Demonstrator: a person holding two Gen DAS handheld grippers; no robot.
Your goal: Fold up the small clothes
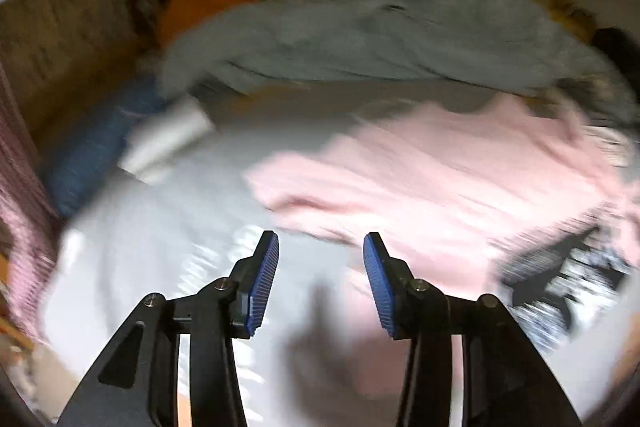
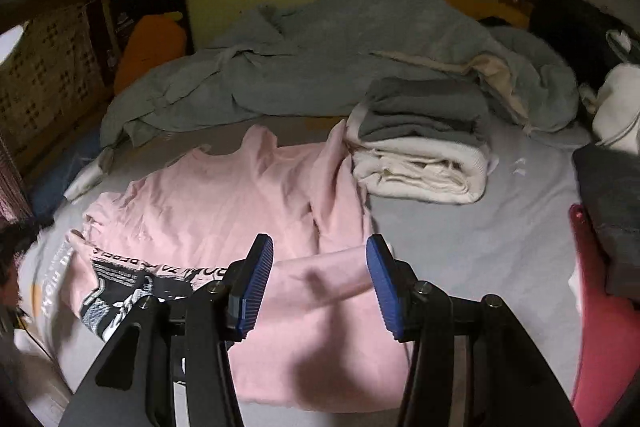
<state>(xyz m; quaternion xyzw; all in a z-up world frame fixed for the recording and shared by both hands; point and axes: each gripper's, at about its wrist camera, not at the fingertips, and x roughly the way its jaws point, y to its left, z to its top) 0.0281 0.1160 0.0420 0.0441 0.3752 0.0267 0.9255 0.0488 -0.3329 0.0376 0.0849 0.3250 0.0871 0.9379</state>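
A pink long-sleeved top [image 2: 224, 203] lies spread on the pale bed sheet [image 2: 480, 227], its black-and-white print [image 2: 120, 283] at the near left. One pink sleeve [image 2: 320, 275] runs across under my right gripper [image 2: 319, 243], which is open; the pads do not press on it. The left wrist view is blurred. There the pink top [image 1: 440, 179] lies ahead and to the right, and its print [image 1: 560, 275] shows at the right. My left gripper [image 1: 321, 239] is open over the sheet [image 1: 160, 247] at the top's near edge, with nothing between its fingers.
A folded stack of grey and cream clothes [image 2: 420, 143] sits right of the top. A rumpled grey-blue blanket [image 2: 320, 67] fills the back of the bed, an orange cushion [image 2: 152, 43] lies at the far left. A dark grey folded item [image 2: 612, 211] and a red object [image 2: 600, 307] are at the right edge.
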